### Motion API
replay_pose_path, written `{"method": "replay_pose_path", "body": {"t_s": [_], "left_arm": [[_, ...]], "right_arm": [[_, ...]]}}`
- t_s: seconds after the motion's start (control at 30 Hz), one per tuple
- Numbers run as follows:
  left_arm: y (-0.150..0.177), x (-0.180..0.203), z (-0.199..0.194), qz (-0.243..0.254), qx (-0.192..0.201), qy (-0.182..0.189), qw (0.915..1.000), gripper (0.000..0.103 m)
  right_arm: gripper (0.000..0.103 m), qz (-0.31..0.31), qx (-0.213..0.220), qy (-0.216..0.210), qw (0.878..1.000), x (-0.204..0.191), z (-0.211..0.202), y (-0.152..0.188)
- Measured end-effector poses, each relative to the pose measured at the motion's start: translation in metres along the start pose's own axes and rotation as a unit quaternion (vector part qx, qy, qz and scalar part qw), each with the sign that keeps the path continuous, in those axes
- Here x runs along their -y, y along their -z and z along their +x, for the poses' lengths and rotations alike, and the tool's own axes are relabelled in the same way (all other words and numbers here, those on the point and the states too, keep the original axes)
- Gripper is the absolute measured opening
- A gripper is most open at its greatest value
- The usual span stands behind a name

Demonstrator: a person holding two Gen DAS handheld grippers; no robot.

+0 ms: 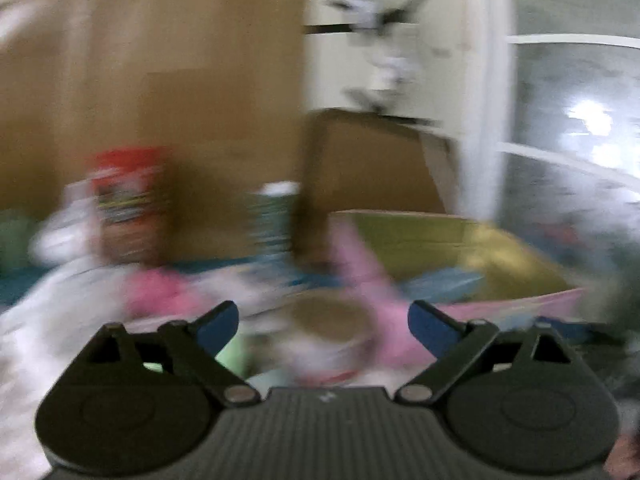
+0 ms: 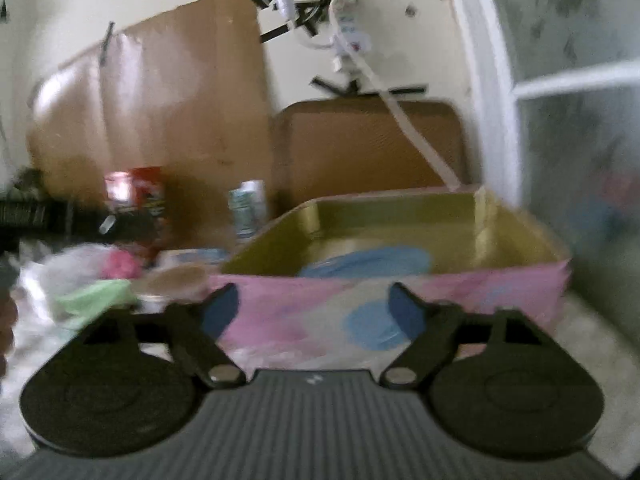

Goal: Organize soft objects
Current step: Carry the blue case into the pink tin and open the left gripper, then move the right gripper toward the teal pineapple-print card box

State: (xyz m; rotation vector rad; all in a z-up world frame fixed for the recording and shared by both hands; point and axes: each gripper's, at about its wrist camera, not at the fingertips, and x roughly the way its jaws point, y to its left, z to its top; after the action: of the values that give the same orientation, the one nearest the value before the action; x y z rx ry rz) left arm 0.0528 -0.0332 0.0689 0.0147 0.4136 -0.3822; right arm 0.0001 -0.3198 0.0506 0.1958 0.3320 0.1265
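Both grippers' fingers spread, empty; pink box (image 2: 400,304) before right gripper (image 2: 314,308); clutter left.

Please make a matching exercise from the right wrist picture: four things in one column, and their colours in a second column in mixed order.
Things:
1. box outside wall
2. soft item in the box
3. cloth left of the box
4. can at the back

Colours:
A. green
B. red
C. pink with blue patches
D. blue

Pairs: 1-C, 2-D, 3-A, 4-B
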Motion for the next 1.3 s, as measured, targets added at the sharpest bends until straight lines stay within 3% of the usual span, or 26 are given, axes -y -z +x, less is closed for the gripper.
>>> {"method": "replay_pose_path", "body": {"t_s": [0.07,0.17,0.2,0.37,0.6,0.67,0.73,0.87,0.97,1.13,1.3], "left_arm": [[0.014,-0.030,-0.003,-0.008,-0.022,-0.058,0.9981,0.094],[0.034,-0.061,0.000,0.006,-0.058,-0.153,0.9865,0.092],[0.041,-0.069,0.001,0.007,-0.066,-0.168,0.9836,0.092],[0.047,-0.096,0.006,-0.057,-0.082,-0.150,0.9837,0.092],[0.047,-0.103,0.017,-0.076,-0.112,-0.147,0.9798,0.092],[0.048,-0.107,0.018,-0.084,-0.114,-0.146,0.9791,0.092],[0.049,-0.110,0.018,-0.090,-0.114,-0.148,0.9783,0.092],[0.048,-0.110,0.019,-0.092,-0.114,-0.150,0.9778,0.092],[0.049,-0.110,0.018,-0.093,-0.115,-0.150,0.9776,0.092],[0.048,-0.110,0.019,-0.097,-0.114,-0.156,0.9764,0.091],[0.048,-0.114,0.017,-0.109,-0.111,-0.163,0.9743,0.091]], "right_arm": [[0.052,0.007,-0.019,-0.022,1.000,-0.016,0.004,0.002],[0.044,0.001,-0.042,-0.053,0.998,-0.042,0.016,0.007],[0.044,-0.006,-0.051,-0.058,0.997,-0.051,0.021,0.008],[0.044,-0.048,-0.089,-0.091,0.991,-0.102,0.037,0.020],[0.047,-0.128,-0.121,-0.104,0.979,-0.152,0.068,0.025],[0.055,-0.131,-0.129,-0.101,0.978,-0.157,0.078,0.027],[0.056,-0.120,-0.145,-0.091,0.978,-0.157,0.092,0.025],[0.066,-0.040,-0.167,-0.082,0.982,-0.144,0.113,0.020],[0.066,-0.014,-0.171,-0.098,0.980,-0.141,0.117,0.021],[0.055,-0.051,-0.175,-0.135,0.974,-0.152,0.103,0.028],[0.056,-0.113,-0.171,-0.170,0.964,-0.164,0.075,0.042]]}}
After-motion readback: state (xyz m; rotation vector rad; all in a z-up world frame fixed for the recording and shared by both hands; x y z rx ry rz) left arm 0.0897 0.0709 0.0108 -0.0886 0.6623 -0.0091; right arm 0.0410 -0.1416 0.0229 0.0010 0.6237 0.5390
